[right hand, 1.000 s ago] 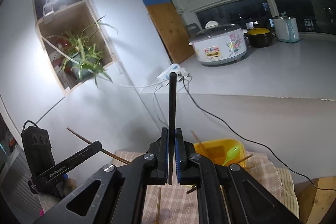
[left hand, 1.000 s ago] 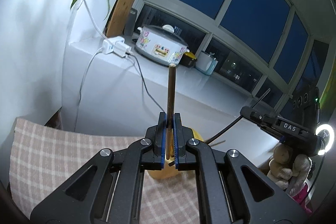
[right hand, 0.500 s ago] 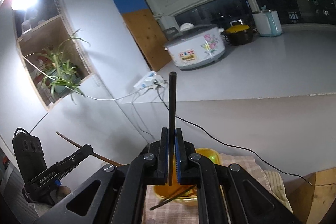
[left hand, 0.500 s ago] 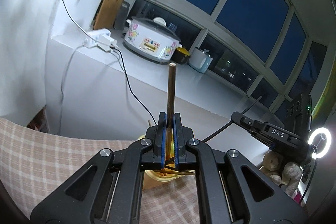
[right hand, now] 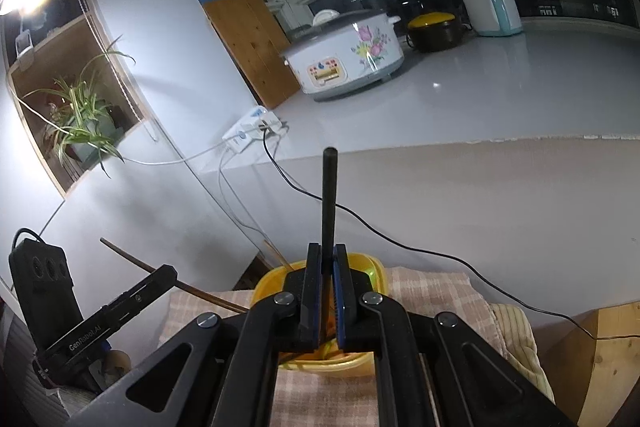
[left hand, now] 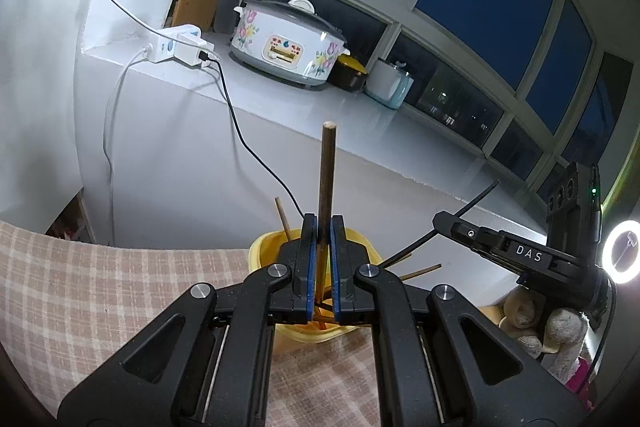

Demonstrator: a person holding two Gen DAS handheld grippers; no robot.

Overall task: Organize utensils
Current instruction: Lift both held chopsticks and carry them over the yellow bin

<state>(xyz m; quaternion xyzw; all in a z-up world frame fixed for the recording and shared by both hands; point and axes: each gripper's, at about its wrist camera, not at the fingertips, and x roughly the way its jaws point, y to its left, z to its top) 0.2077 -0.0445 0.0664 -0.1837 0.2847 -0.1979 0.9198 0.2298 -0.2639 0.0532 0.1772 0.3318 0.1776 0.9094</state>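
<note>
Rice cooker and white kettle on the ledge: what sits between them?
A dark pot with a yellow lid sits between the rice cooker and the white kettle, clearest in the right wrist view.

**Both grippers lowered toward yellow container**

The left gripper [left hand: 324, 267] and right gripper [right hand: 328, 291] have descended. The yellow container [left hand: 260, 247], earlier largely hidden behind the fingers, now shows its rim at 6 o'clock directly beneath each held chopstick.
</note>
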